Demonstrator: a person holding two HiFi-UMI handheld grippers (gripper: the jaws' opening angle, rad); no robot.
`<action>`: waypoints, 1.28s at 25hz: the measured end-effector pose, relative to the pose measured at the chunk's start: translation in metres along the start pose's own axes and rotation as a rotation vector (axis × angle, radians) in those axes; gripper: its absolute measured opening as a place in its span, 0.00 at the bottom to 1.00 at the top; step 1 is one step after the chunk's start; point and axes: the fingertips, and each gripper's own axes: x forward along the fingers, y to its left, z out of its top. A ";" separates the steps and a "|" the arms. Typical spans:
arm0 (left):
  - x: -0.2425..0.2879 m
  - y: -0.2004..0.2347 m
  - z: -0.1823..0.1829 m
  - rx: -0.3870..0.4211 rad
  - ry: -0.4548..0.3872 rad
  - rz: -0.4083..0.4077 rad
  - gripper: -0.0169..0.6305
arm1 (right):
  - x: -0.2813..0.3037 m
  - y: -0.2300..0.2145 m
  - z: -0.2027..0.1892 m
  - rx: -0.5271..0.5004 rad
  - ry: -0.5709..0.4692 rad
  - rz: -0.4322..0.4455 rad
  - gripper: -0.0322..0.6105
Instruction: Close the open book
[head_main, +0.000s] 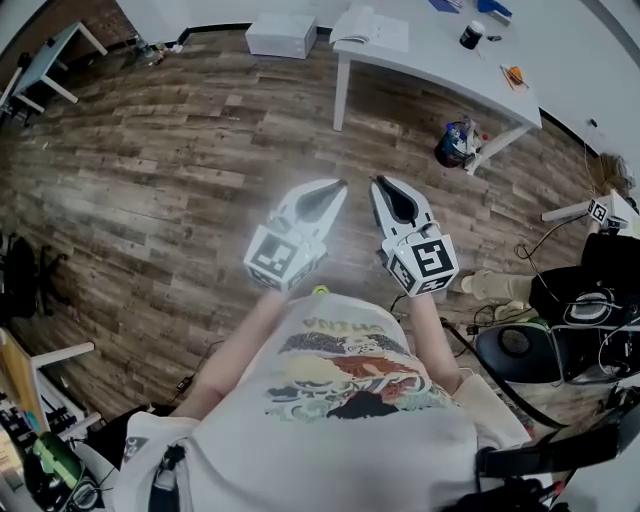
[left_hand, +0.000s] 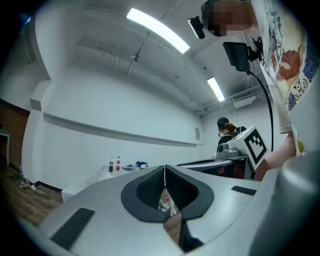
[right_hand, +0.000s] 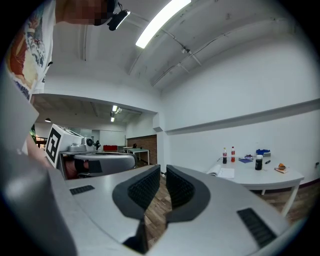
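Note:
The open book (head_main: 370, 28) lies with white pages up on the near left end of a white table (head_main: 440, 62), far ahead of both grippers. It also shows in the right gripper view, book (right_hand: 223, 172), on the table's left end. My left gripper (head_main: 337, 186) and right gripper (head_main: 381, 183) hang side by side over the wood floor, pointing toward the table. The left gripper (left_hand: 164, 167) has its jaws pressed together with nothing between them. On the right gripper (right_hand: 163, 167) only a thin slit shows between the pads, and it holds nothing.
A white box (head_main: 281, 36) sits on the floor left of the table. A dark bucket of items (head_main: 458, 143) stands by the table leg. On the table are a black cup (head_main: 471, 35) and two bottles (right_hand: 228, 154). Cables and black equipment (head_main: 560, 345) crowd the right side.

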 end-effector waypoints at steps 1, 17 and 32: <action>-0.003 0.001 -0.002 0.000 0.001 -0.004 0.05 | 0.001 0.003 -0.002 -0.002 0.002 -0.001 0.09; 0.018 0.017 -0.017 -0.032 0.008 -0.014 0.05 | 0.023 -0.007 -0.021 -0.004 0.068 0.011 0.09; 0.123 0.085 -0.026 0.002 0.048 0.077 0.05 | 0.093 -0.122 -0.021 0.036 0.074 0.052 0.09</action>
